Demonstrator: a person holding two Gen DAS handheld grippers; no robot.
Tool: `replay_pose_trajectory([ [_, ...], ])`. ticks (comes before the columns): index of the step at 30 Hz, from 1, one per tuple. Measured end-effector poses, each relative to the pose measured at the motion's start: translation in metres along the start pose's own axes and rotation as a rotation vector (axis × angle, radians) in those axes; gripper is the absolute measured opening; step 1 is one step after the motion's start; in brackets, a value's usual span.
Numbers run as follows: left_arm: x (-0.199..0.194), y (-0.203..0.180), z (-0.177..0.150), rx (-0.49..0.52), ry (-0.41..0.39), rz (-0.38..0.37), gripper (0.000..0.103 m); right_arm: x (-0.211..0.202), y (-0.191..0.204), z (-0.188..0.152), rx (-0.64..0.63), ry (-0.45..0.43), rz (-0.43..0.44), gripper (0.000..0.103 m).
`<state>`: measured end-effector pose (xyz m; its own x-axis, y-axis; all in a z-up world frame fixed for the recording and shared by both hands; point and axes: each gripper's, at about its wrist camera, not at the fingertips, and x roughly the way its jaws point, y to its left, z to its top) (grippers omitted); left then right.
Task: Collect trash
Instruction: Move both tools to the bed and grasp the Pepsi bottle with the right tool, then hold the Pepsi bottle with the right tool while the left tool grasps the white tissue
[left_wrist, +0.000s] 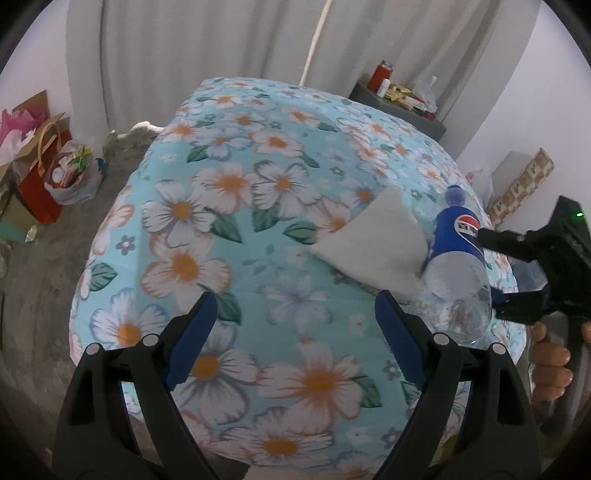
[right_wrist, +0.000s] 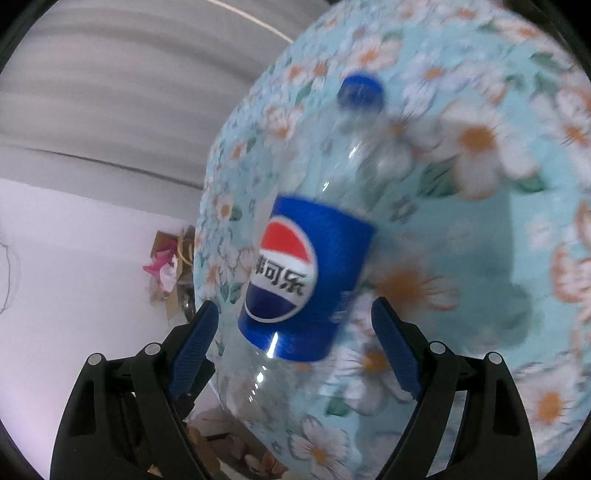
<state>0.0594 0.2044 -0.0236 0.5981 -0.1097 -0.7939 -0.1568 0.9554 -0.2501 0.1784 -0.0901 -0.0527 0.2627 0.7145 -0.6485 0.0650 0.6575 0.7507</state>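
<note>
My left fingers (left_wrist: 295, 332) stand wide apart over the flowered bedspread (left_wrist: 258, 206) with nothing between them; a white tissue (left_wrist: 373, 243) lies ahead and to their right. My right fingers (right_wrist: 295, 345) are spread too, either side of the clear cola bottle (right_wrist: 310, 280) lying on the bed, its blue cap (right_wrist: 361, 92) pointing away, pads not touching it.

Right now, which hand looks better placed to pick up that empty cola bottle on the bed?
The right. The right gripper is open with the bottle lying between its fingers. The left gripper hangs open over bare bedspread, bottle off to its side.
</note>
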Motion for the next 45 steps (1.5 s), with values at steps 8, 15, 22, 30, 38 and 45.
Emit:
replay_pose_trajectory([
  [8,0.0,0.016,0.0,-0.031,0.005,0.008,0.083,0.022,0.005,-0.002,0.001,0.058,0.002,0.068],
  [15,0.002,0.009,0.0,-0.025,0.01,-0.021,0.083,-0.019,-0.011,0.002,-0.045,0.025,-0.004,0.064],
  [22,0.018,-0.016,0.015,0.006,-0.004,-0.101,0.083,-0.06,-0.037,-0.011,-0.091,0.002,-0.085,0.06],
  [30,0.087,-0.053,0.048,0.169,0.058,-0.015,0.072,-0.083,-0.053,-0.025,-0.135,-0.022,-0.158,0.06],
  [38,0.075,-0.067,0.029,0.233,0.036,0.027,0.01,-0.092,-0.058,-0.022,-0.153,-0.048,-0.172,0.06],
  [45,0.012,-0.053,-0.006,0.093,0.088,-0.189,0.004,-0.094,-0.054,-0.019,-0.188,-0.043,-0.198,0.06],
])
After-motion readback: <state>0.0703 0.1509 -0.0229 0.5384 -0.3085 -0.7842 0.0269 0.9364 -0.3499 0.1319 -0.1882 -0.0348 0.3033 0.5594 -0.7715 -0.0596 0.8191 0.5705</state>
